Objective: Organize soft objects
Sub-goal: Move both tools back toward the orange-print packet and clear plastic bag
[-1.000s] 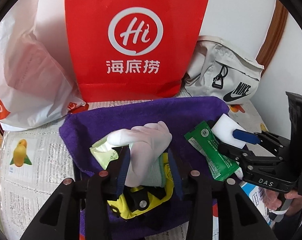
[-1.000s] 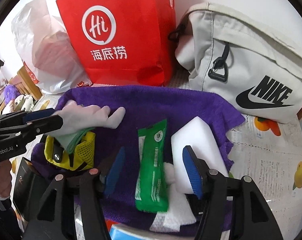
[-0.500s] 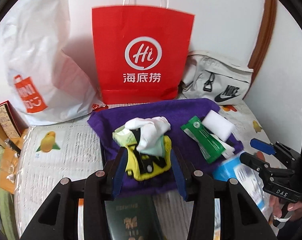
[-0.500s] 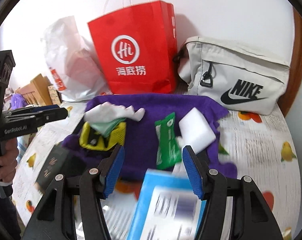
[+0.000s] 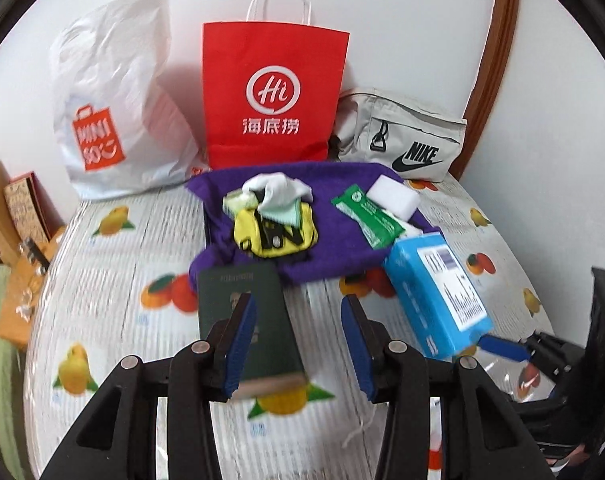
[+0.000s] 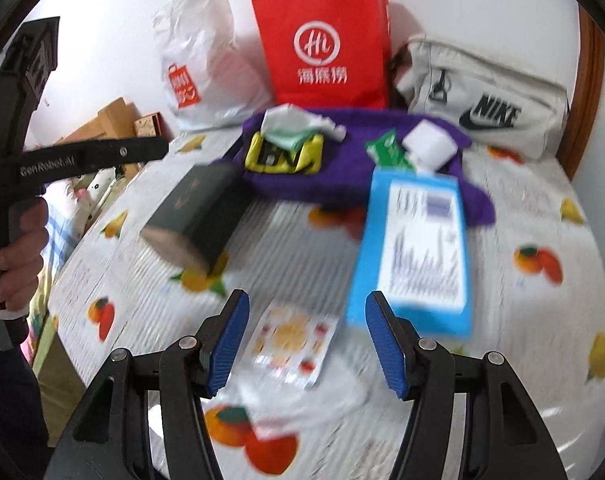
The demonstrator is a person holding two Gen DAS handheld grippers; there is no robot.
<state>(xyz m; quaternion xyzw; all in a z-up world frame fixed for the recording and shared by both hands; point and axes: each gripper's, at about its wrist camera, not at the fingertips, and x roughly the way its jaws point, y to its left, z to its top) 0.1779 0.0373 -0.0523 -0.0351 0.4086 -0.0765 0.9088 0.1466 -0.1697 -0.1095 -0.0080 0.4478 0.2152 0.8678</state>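
Note:
A purple towel lies at the back of the table. On it rest a white glove draped over a yellow pouch, a green packet and a white sponge. My left gripper hovers open, well short of the towel, over a dark green booklet that lies on the table. My right gripper is open and empty, with a blue box just beyond its right finger. The right wrist view also shows the towel, the glove and the left gripper, held by a hand.
A red paper bag, a white plastic bag and a grey Nike bag stand along the wall behind the towel. A sticker sheet lies under the right gripper. Wooden items crowd the left edge.
Both grippers have pulled back from the towel. The left one let go of the white glove, which now lies on the yellow pouch. The booklet and blue box came into view.

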